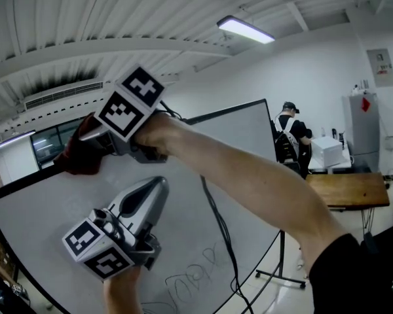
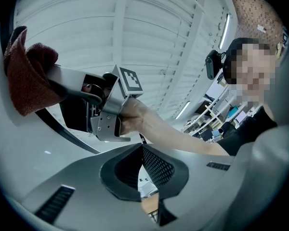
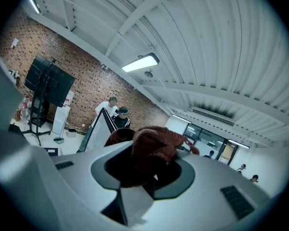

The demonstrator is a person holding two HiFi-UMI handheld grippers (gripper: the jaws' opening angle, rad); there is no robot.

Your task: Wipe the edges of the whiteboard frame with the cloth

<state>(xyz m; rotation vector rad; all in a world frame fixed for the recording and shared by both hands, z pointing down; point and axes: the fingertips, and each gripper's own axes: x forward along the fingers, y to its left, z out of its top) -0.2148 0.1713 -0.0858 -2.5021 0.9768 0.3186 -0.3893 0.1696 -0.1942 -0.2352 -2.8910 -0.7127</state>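
The whiteboard (image 1: 203, 175) stands tilted in the head view, ringed by a thin black frame (image 1: 223, 114). A dark red cloth (image 1: 75, 154) is pressed against the frame's top edge at the upper left, and my right gripper (image 1: 85, 150) is shut on it. In the right gripper view the cloth (image 3: 151, 146) bunches between the jaws of the right gripper (image 3: 149, 167). My left gripper (image 1: 160, 185) hovers lower down in front of the board, shut and holding nothing. The left gripper view shows the left gripper (image 2: 140, 148) with its pads meeting, and the cloth (image 2: 26, 76) beside the frame (image 2: 62, 131).
A black cable (image 1: 216, 221) hangs across the board above some scribbled marks (image 1: 190, 277). A person in a black cap (image 1: 289, 136) stands behind the board's right edge. A wooden table (image 1: 347, 188), a white box (image 1: 327, 152) and a grey cabinet (image 1: 363, 129) lie to the right.
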